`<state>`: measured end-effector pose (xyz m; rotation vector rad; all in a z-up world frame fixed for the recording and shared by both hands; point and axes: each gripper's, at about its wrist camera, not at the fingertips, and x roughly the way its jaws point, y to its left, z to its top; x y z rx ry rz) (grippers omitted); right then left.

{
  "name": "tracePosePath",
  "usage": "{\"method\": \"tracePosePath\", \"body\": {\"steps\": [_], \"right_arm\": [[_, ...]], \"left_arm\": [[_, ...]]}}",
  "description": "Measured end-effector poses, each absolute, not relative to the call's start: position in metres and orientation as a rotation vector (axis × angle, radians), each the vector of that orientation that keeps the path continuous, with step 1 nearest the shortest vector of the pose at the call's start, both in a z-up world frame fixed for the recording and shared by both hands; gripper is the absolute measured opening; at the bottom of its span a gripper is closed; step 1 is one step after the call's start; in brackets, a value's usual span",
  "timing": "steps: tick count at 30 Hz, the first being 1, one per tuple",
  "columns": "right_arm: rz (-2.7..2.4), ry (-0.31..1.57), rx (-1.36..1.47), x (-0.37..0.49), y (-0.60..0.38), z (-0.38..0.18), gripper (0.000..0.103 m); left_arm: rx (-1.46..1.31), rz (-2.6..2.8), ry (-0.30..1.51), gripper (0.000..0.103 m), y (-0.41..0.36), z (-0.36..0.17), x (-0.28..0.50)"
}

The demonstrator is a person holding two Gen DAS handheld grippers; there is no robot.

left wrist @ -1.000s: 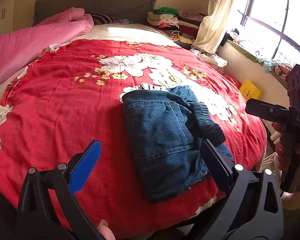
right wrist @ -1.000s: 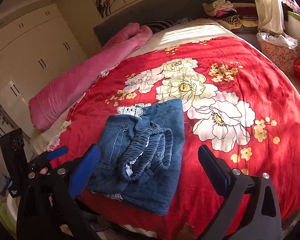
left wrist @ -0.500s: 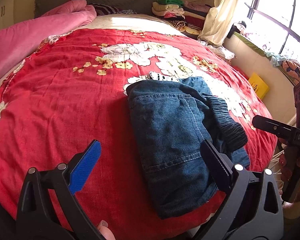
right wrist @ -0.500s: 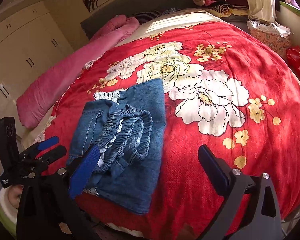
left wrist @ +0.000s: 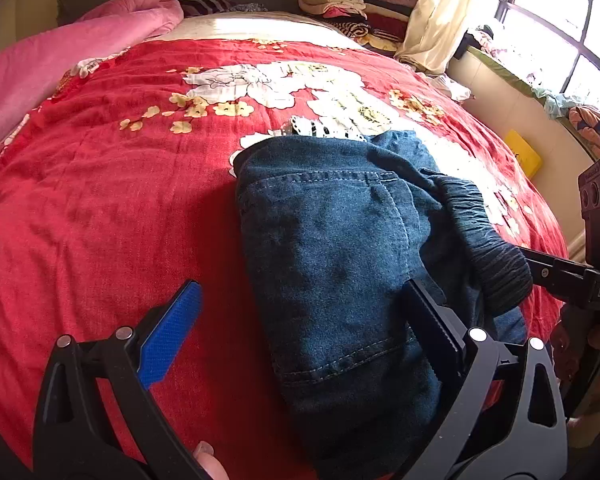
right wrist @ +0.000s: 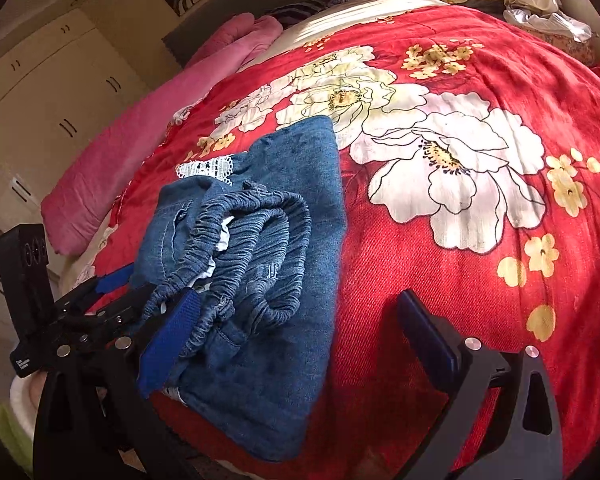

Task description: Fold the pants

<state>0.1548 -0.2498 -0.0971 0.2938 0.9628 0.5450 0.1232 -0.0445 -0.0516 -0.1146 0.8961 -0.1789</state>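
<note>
The blue denim pants (left wrist: pixel 340 264) lie folded into a compact bundle on the red flowered bedspread (left wrist: pixel 100 208), near the bed's front edge. Their elastic waistband (right wrist: pixel 256 224) is bunched on top, and a white lace trim (right wrist: pixel 208 168) peeks out at the far end. My left gripper (left wrist: pixel 300 296) hovers open over the bundle's near end, its right finger above the denim. My right gripper (right wrist: pixel 298 300) is open too, its blue left finger over the waistband side. Each gripper shows in the other's view: the right gripper (left wrist: pixel 552 270) beside the waistband, the left gripper (right wrist: pixel 118 288) at the bundle's left edge.
A pink quilt (left wrist: pixel 60 52) lies along the bed's left side. Folded clothes (left wrist: pixel 340 0) are stacked by the headboard next to a cream curtain (left wrist: pixel 440 20). A yellow box (left wrist: pixel 522 154) sits on the floor under the window. White wardrobes (right wrist: pixel 52 92) stand to the left.
Both grippers have come lower and closer to the folded pants, which now fill more of each view. Both have stayed open, and the bundle has not moved.
</note>
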Motion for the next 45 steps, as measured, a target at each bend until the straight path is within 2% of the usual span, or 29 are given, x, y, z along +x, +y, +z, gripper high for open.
{"method": "tracePosePath", "body": {"steps": [14, 17, 19, 21, 23, 25, 28, 29, 32, 45], "right_arm": [[0.603, 0.94, 0.312, 0.165, -0.242, -0.104, 0.097], [0.633, 0.942, 0.317, 0.167, -0.238, -0.106, 0.089], [0.652, 0.946, 0.337, 0.167, -0.238, -0.108, 0.08], [0.675, 0.949, 0.357, 0.166, -0.238, -0.109, 0.069], [0.692, 0.951, 0.383, 0.165, -0.238, -0.111, 0.057], [0.703, 0.941, 0.402, 0.163, -0.238, -0.112, 0.044], [0.706, 0.897, 0.395, 0.156, -0.234, -0.107, 0.036], [0.7, 0.884, 0.378, 0.154, -0.232, -0.104, 0.035], [0.691, 0.843, 0.335, 0.147, -0.226, -0.093, 0.033], [0.692, 0.72, 0.229, 0.147, -0.209, -0.034, 0.033]], "left_arm": [[-0.204, -0.238, 0.903, 0.093, -0.045, -0.063, 0.139], [-0.232, -0.251, 0.908, 0.093, -0.044, -0.064, 0.141], [-0.239, -0.261, 0.911, 0.088, -0.045, -0.064, 0.142], [-0.253, -0.286, 0.918, 0.072, -0.047, -0.064, 0.143], [-0.263, -0.309, 0.929, 0.06, -0.051, -0.065, 0.145], [-0.258, -0.31, 0.929, 0.055, -0.053, -0.064, 0.144], [-0.275, -0.317, 0.923, 0.042, -0.05, -0.062, 0.143], [-0.28, -0.336, 0.922, 0.032, -0.051, -0.06, 0.143], [-0.266, -0.348, 0.902, 0.023, -0.053, -0.05, 0.139], [-0.279, -0.353, 0.8, 0.022, -0.041, -0.003, 0.144]]}}
